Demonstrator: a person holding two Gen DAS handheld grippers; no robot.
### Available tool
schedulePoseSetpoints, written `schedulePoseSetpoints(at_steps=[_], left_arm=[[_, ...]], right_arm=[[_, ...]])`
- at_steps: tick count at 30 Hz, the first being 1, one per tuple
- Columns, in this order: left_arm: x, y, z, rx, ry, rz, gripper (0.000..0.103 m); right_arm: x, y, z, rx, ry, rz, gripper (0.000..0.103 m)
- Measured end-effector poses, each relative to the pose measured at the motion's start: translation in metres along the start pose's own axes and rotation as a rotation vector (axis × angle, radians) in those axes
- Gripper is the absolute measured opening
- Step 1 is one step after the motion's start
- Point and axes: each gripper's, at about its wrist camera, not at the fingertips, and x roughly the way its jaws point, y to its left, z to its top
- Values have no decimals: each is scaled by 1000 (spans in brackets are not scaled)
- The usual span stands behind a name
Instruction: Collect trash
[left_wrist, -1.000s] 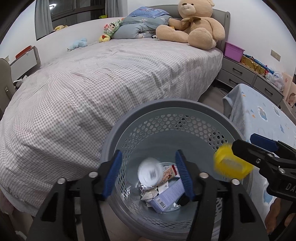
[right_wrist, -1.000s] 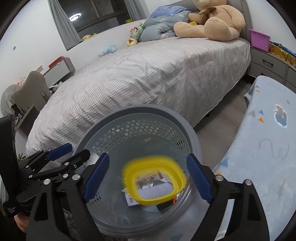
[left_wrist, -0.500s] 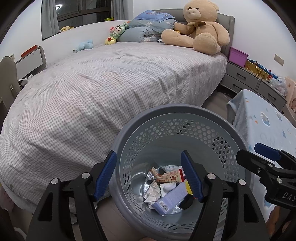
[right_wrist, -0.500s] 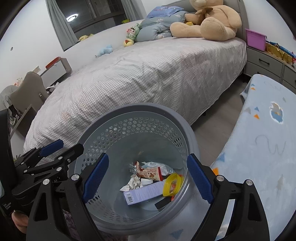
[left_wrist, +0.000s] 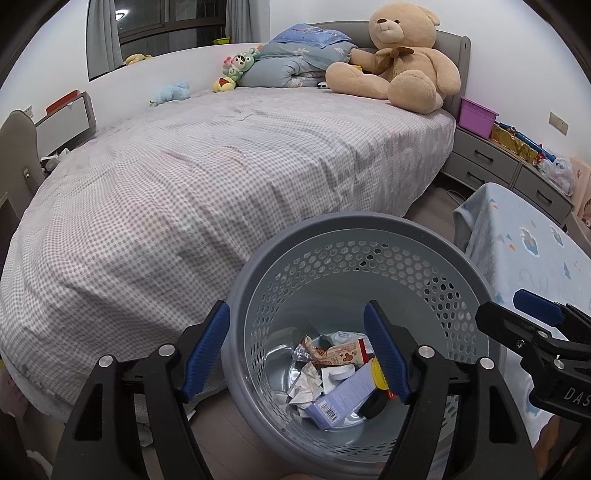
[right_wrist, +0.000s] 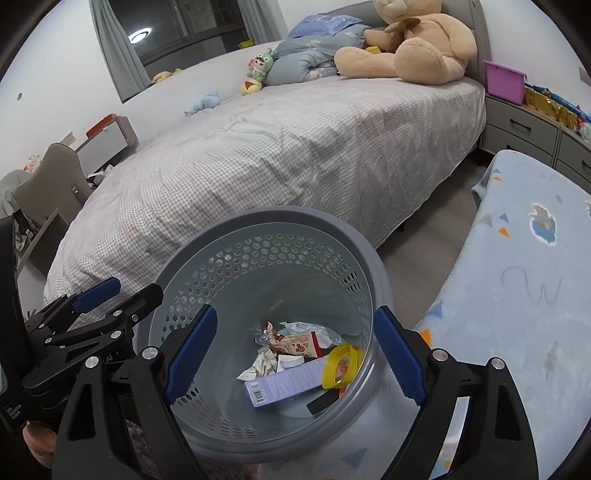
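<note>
- Checked bedding covers the bed (left_wrist: 221, 192) that fills the room ahead of you, with a big teddy bear (left_wrist: 399, 62) sitting by the headboard and grey drawers (left_wrist: 491, 162) along the right wall.
- Your grey perforated bin (left_wrist: 354, 266) stands on the floor just beside the bed's near edge, with a blue patterned blanket (right_wrist: 517, 280) close on its right.
- Trash lies at the bottom of the bin: a pale purple barcoded box (right_wrist: 284, 384), a yellow ring-shaped lid (right_wrist: 340, 365) leaning on edge against the wall, a pink snack wrapper (right_wrist: 295, 341) and crumpled white paper (right_wrist: 262, 363).
- Your left gripper (left_wrist: 299, 354) hangs over the bin's left rim; its blue-padded fingers (left_wrist: 207, 343) are spread wide with nothing between them.
- Your right gripper (right_wrist: 291, 354) hangs above the bin's mouth, fingers (right_wrist: 395, 354) likewise wide apart and empty, one on each side of the trash below.
- You have the two grippers close together over the bin: each shows at the edge of the other's view.
- Bare floor shows in the narrow lane between bed and blanket beyond the bin's far rim.
</note>
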Motion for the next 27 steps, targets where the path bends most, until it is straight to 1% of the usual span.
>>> schedulePoseSetpoints(at_steps=[7,20,23,27], left_arm=[[-2,2,-1,0,-6,5,74],[-6,3,-2,-5,-11,5,75],[-6,4,-2,-5,-10,10,78],[-6,4,-2,-5,-10,12,78]], right_arm=[[-4,1,-1,7,-5,-9,88],[-9,5,-5,7,-8,-24,88],[-11,4,-5,10,-10,-27,89],[-13,4,-5,12,-13,-30,89]])
